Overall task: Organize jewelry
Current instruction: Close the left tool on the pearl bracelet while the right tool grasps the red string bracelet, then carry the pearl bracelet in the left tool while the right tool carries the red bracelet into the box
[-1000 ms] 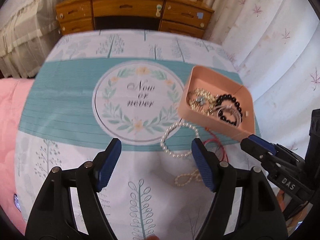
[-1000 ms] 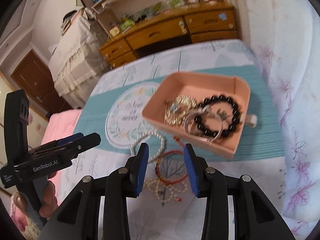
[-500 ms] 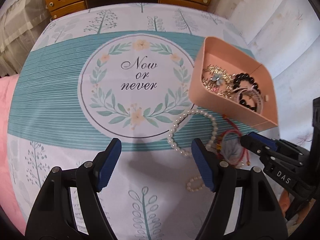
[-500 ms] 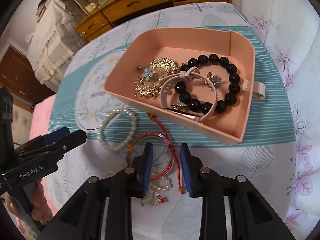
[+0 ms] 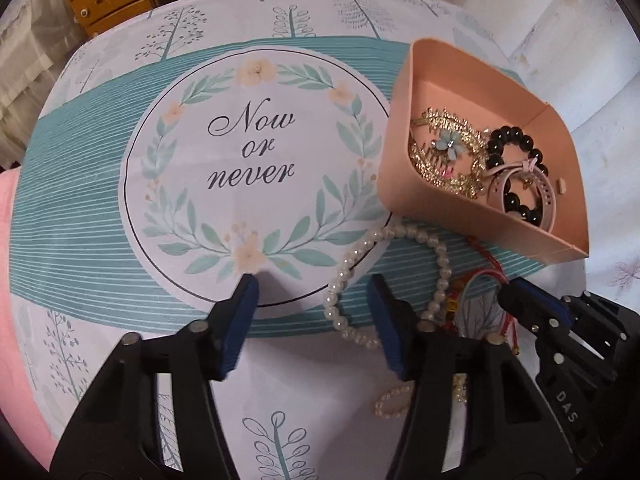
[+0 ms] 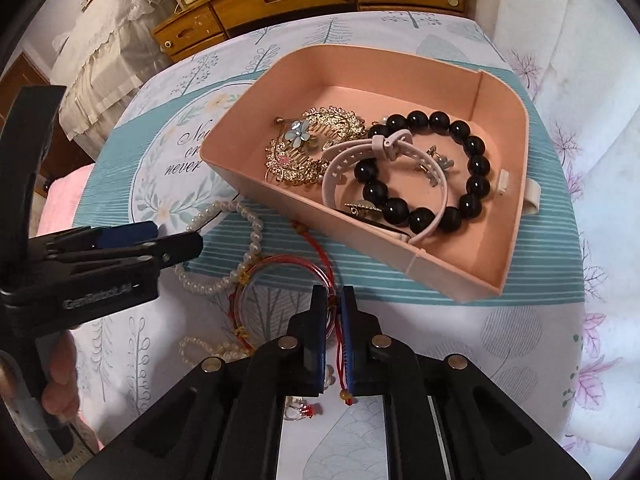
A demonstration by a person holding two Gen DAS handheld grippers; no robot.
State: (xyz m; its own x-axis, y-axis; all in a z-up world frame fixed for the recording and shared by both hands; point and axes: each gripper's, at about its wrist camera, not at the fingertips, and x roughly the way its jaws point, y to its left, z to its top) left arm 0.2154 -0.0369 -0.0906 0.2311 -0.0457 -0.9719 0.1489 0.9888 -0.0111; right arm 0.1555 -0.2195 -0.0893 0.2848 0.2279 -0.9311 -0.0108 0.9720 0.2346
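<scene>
Right gripper (image 6: pixel 331 300): fingers nearly closed, pinching the red bangle (image 6: pixel 280 264) and its cord on the cloth.
Left gripper (image 5: pixel 314 294): fingers wide apart, holding nothing, low over the pearl bracelet (image 5: pixel 352 272).
Pink tray (image 6: pixel 508 240): holds a black bead bracelet (image 6: pixel 468 148), gold brooches (image 6: pixel 316 140) and a pale strap (image 6: pixel 344 156).
Red bangle: just in front of the tray, touching the pearls.

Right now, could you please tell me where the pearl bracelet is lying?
The pearl bracelet lies on the tablecloth just outside the pink tray's near-left wall, beside the red bangle. In the left wrist view it curves around the left tool's right fingertip.
</scene>
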